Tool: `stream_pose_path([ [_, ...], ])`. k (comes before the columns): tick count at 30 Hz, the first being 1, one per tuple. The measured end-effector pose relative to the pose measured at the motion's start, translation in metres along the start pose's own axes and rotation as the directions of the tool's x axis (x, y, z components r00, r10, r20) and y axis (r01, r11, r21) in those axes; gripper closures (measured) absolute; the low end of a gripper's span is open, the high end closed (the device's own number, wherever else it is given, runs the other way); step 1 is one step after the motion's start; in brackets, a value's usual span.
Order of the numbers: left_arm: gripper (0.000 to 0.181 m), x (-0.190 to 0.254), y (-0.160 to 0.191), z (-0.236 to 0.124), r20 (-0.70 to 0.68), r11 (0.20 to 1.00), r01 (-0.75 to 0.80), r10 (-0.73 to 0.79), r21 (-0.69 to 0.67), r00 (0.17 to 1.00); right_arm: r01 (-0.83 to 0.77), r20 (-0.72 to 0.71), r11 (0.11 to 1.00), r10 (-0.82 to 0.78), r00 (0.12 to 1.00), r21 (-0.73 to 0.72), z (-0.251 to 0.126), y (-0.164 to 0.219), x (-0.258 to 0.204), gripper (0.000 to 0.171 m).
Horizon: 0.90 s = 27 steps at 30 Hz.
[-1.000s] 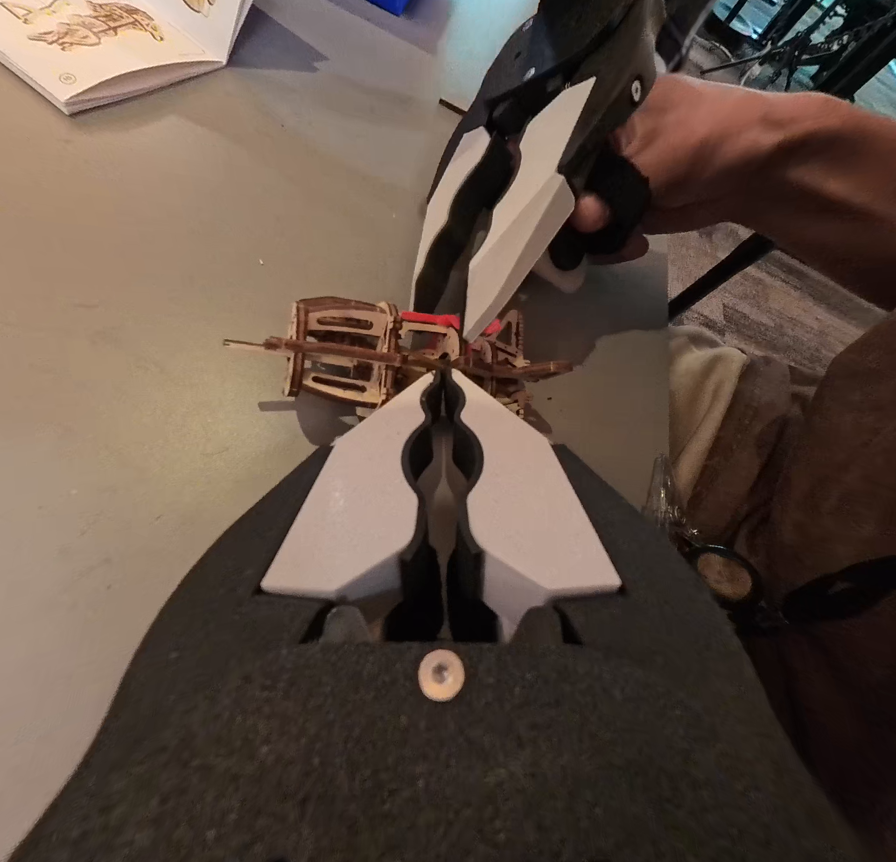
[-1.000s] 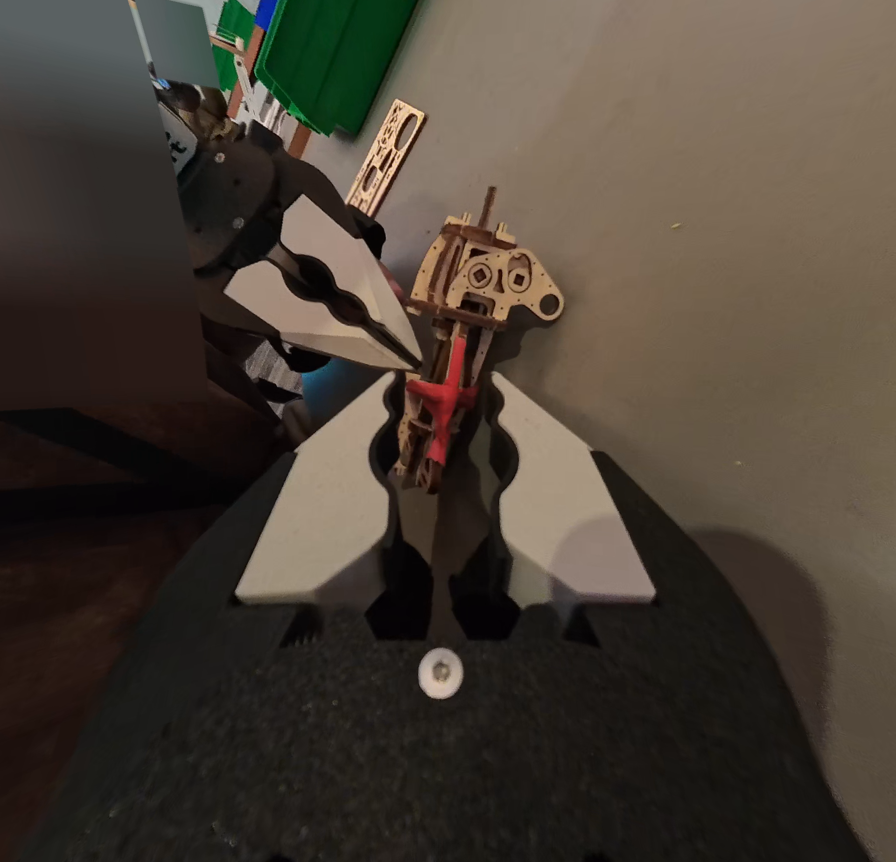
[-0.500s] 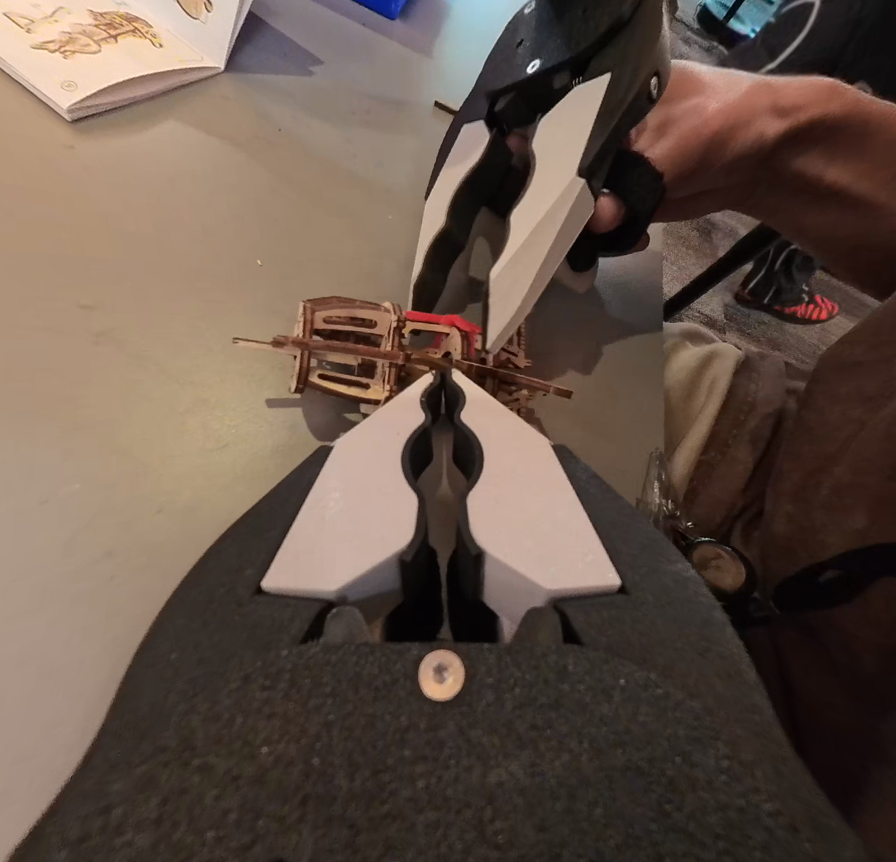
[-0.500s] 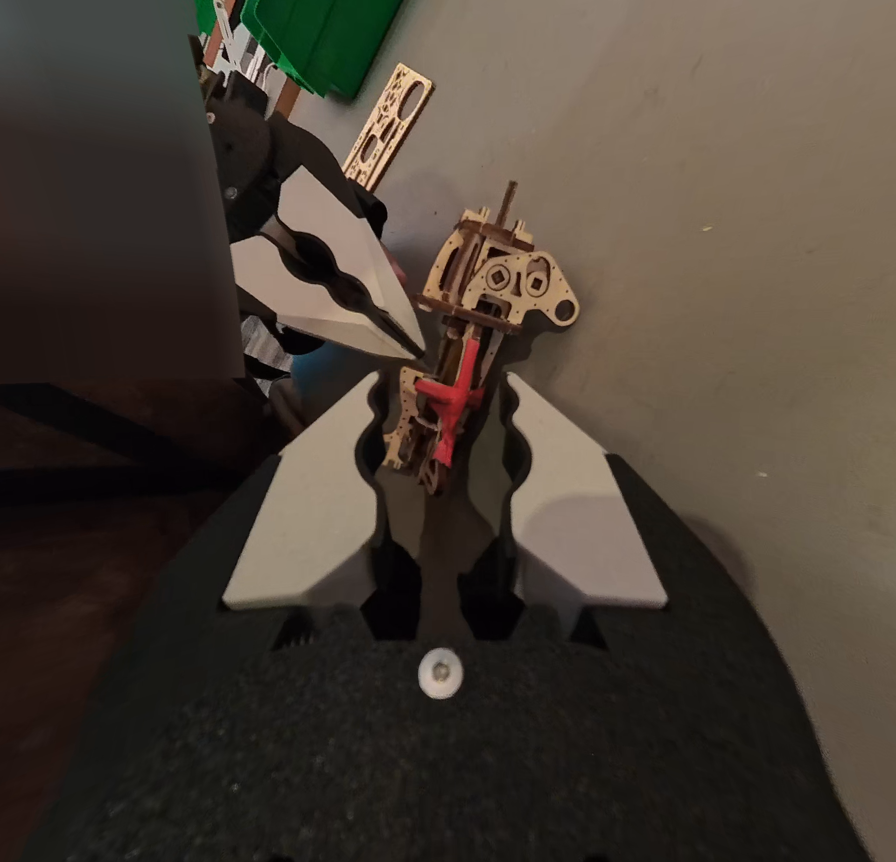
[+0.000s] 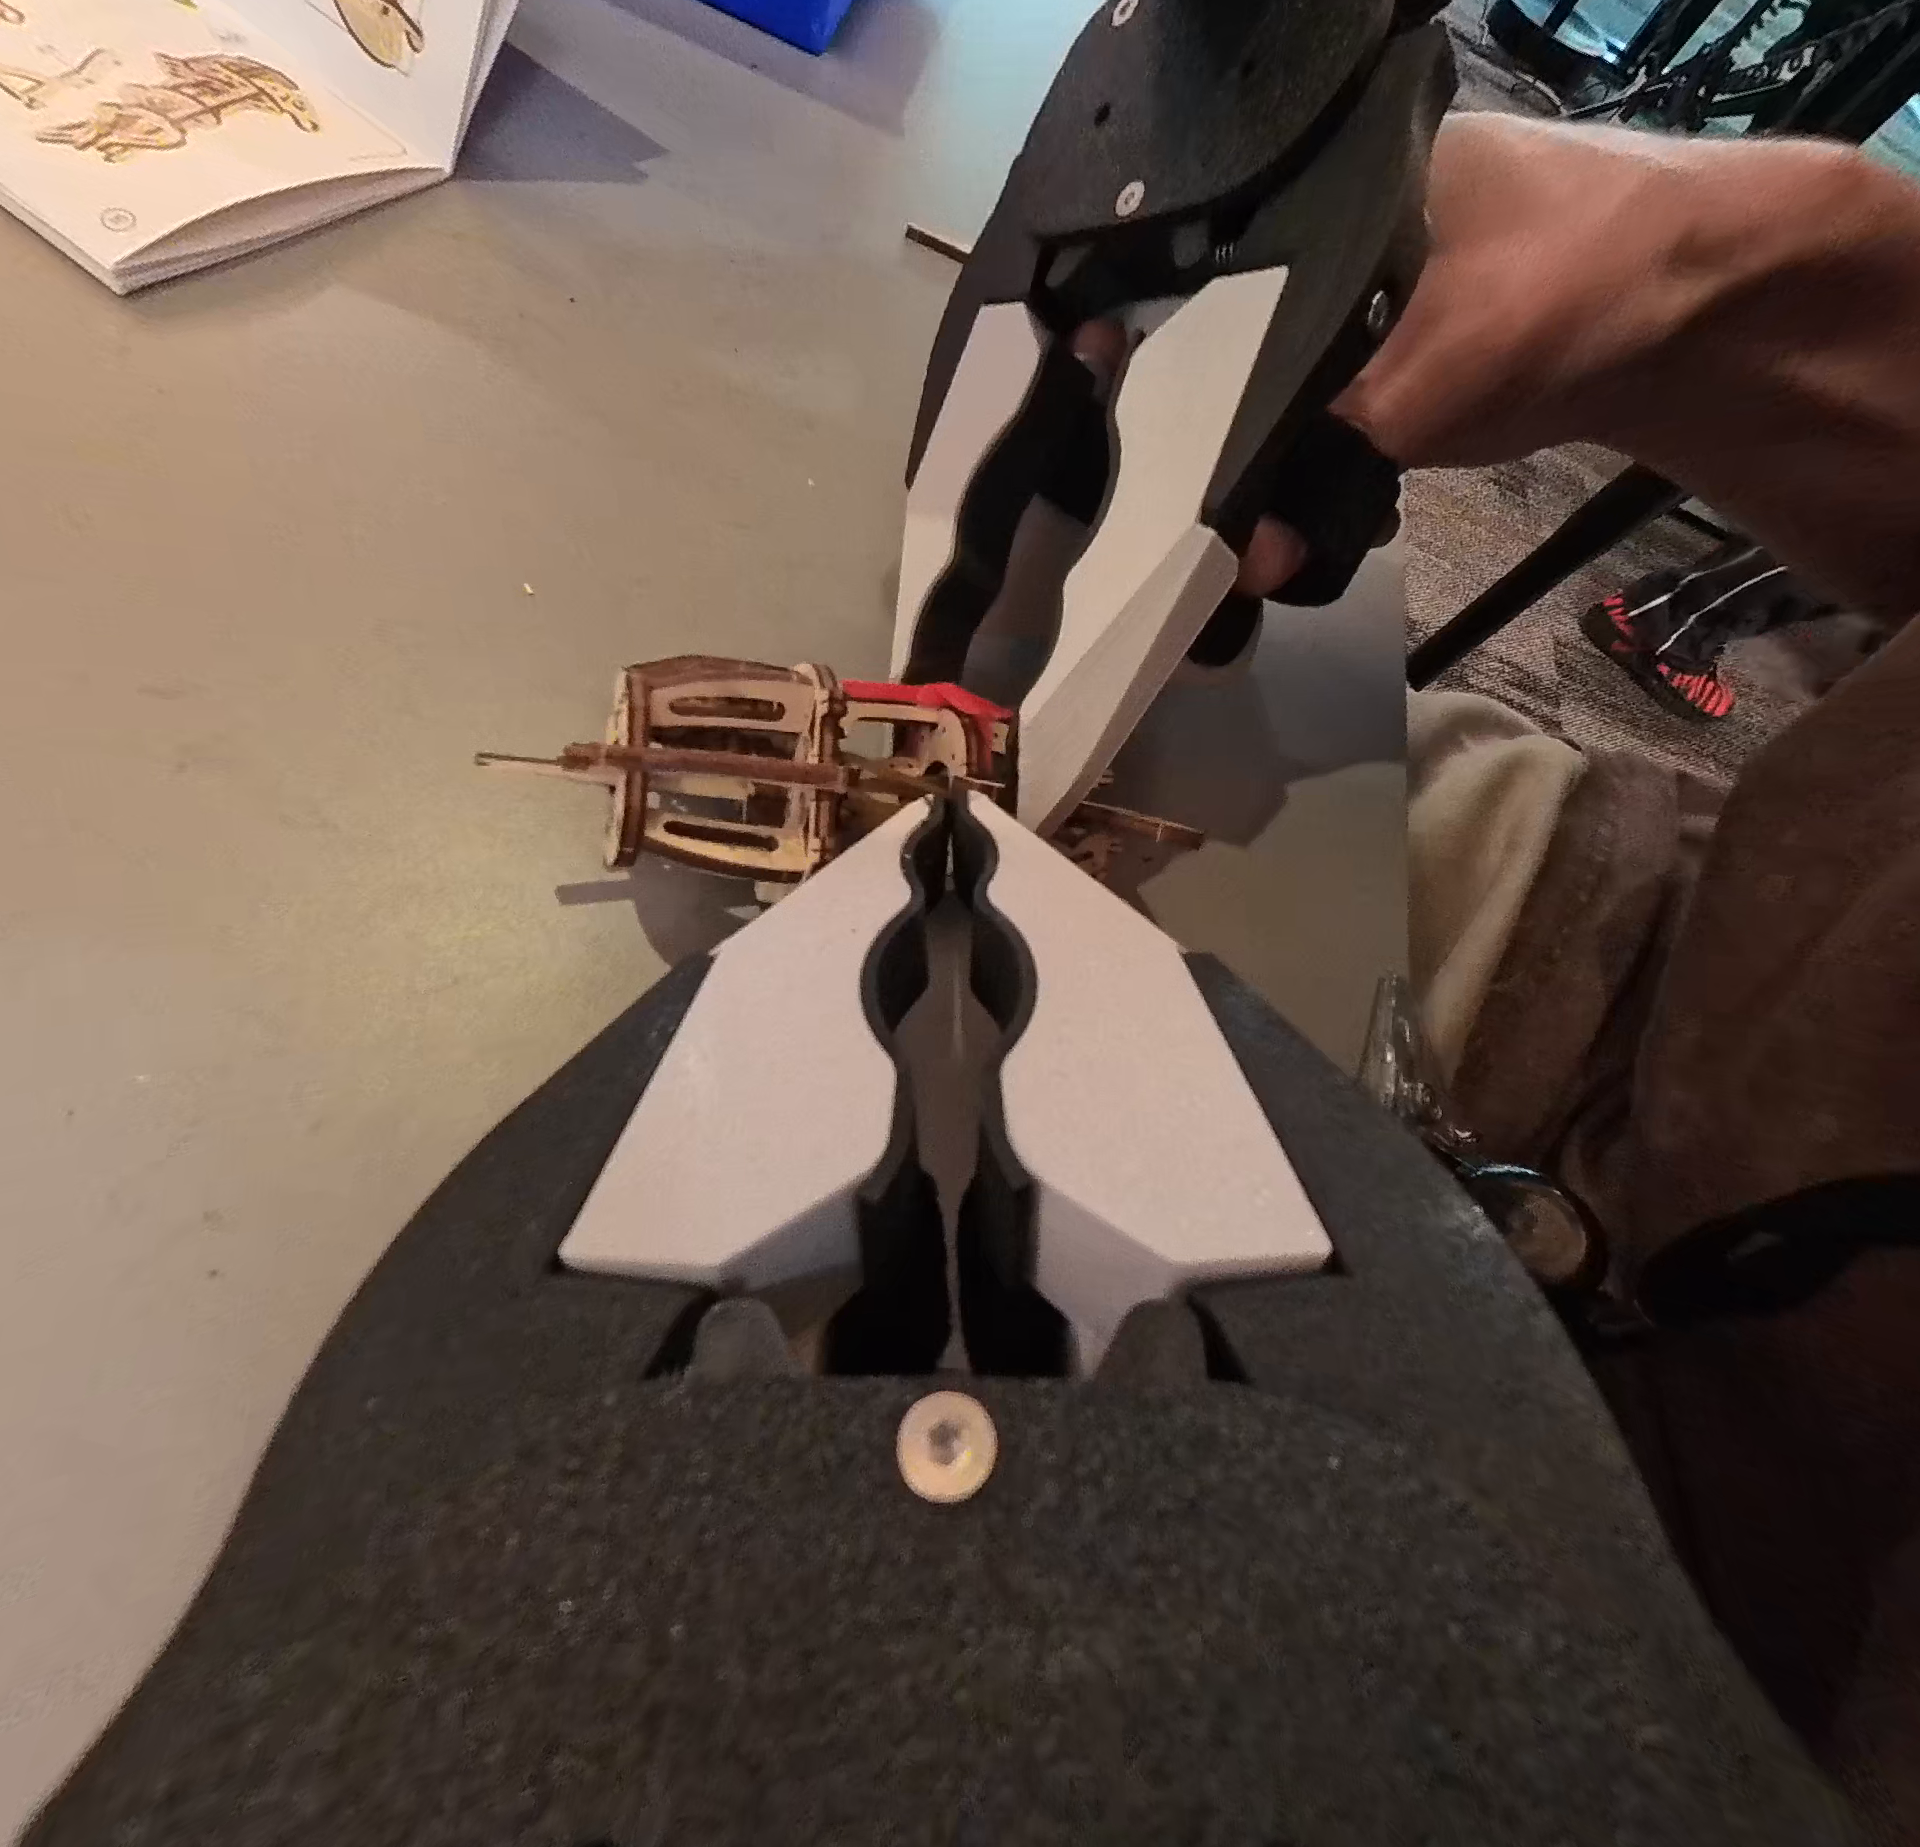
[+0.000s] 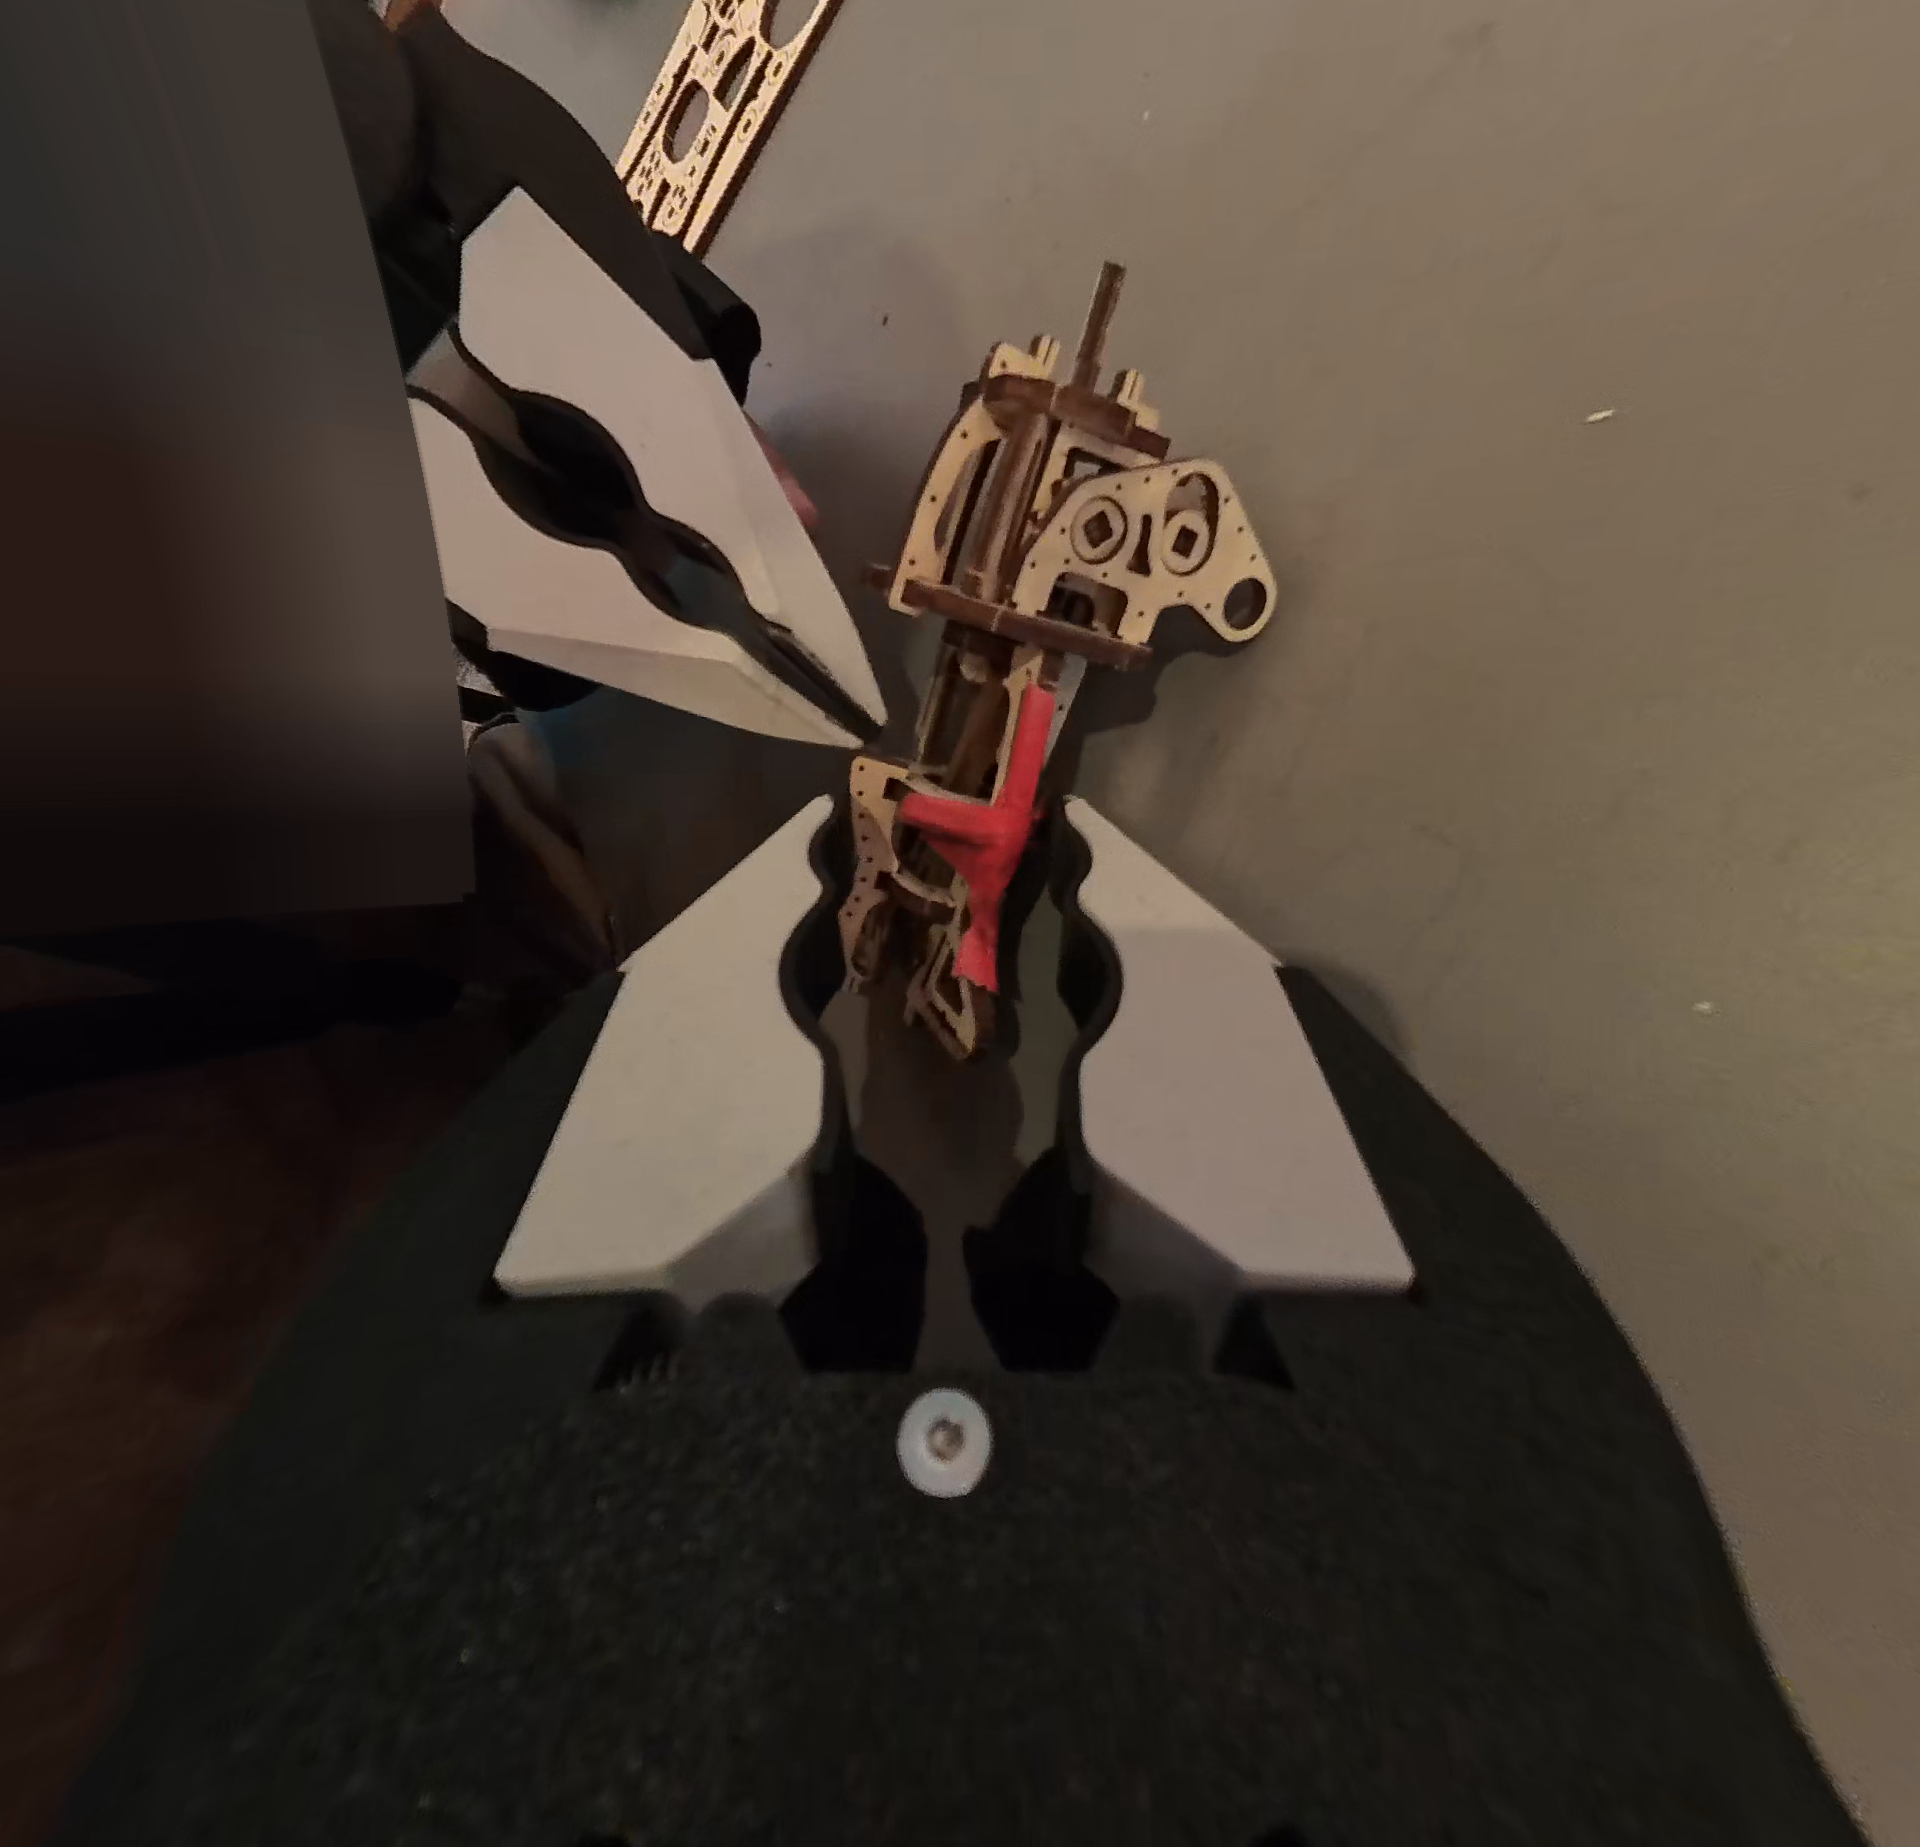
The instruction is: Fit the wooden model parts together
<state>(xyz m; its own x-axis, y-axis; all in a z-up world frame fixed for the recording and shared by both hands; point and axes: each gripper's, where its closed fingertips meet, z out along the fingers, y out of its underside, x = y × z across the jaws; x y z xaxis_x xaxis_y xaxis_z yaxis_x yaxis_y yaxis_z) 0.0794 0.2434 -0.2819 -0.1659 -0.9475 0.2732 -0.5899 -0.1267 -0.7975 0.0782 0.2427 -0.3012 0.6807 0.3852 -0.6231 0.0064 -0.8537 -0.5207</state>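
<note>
Booklet (image 5: 208, 83) print unreadable; model (image 5: 727, 769) unmarked.

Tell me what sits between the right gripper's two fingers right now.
In the right wrist view, the near end of the wooden model, with its red piece, lies between the open right gripper's fingers. Contact isn't clear.

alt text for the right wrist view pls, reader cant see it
The open right gripper straddles the near end of a small wooden model with a red piece, lying on a grey table. The left gripper, nearly shut, points at the model from the left, and a flat wooden parts sheet lies behind.
</note>
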Motion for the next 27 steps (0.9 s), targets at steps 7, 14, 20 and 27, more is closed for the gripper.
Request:
stream_pose_path([
  [7,0.181,-0.0007,-0.0025,-0.0002,0.010,1.000,-0.030,0.030,-0.005,0.999,-0.058,0.067,0.998,0.059,0.996,-0.022,0.0020,0.0005,-0.0039,0.136],
  [14,0.181,-0.0012,0.0016,0.0003,0.011,1.000,-0.026,0.026,-0.014,1.000,-0.062,0.067,0.998,0.064,0.996,-0.025,0.0021,0.0008,-0.0031,0.137],
  [20,0.181,-0.0025,0.0016,0.0015,0.023,0.999,-0.029,0.029,-0.020,0.999,-0.072,0.072,0.997,0.073,0.995,-0.018,0.0019,0.0012,-0.0022,0.137],
  [27,0.181,-0.0007,-0.0052,-0.0073,-0.018,0.998,0.063,-0.063,0.012,0.998,-0.042,0.034,0.999,0.043,0.998,-0.014,0.0023,-0.0006,-0.0004,0.137],
])
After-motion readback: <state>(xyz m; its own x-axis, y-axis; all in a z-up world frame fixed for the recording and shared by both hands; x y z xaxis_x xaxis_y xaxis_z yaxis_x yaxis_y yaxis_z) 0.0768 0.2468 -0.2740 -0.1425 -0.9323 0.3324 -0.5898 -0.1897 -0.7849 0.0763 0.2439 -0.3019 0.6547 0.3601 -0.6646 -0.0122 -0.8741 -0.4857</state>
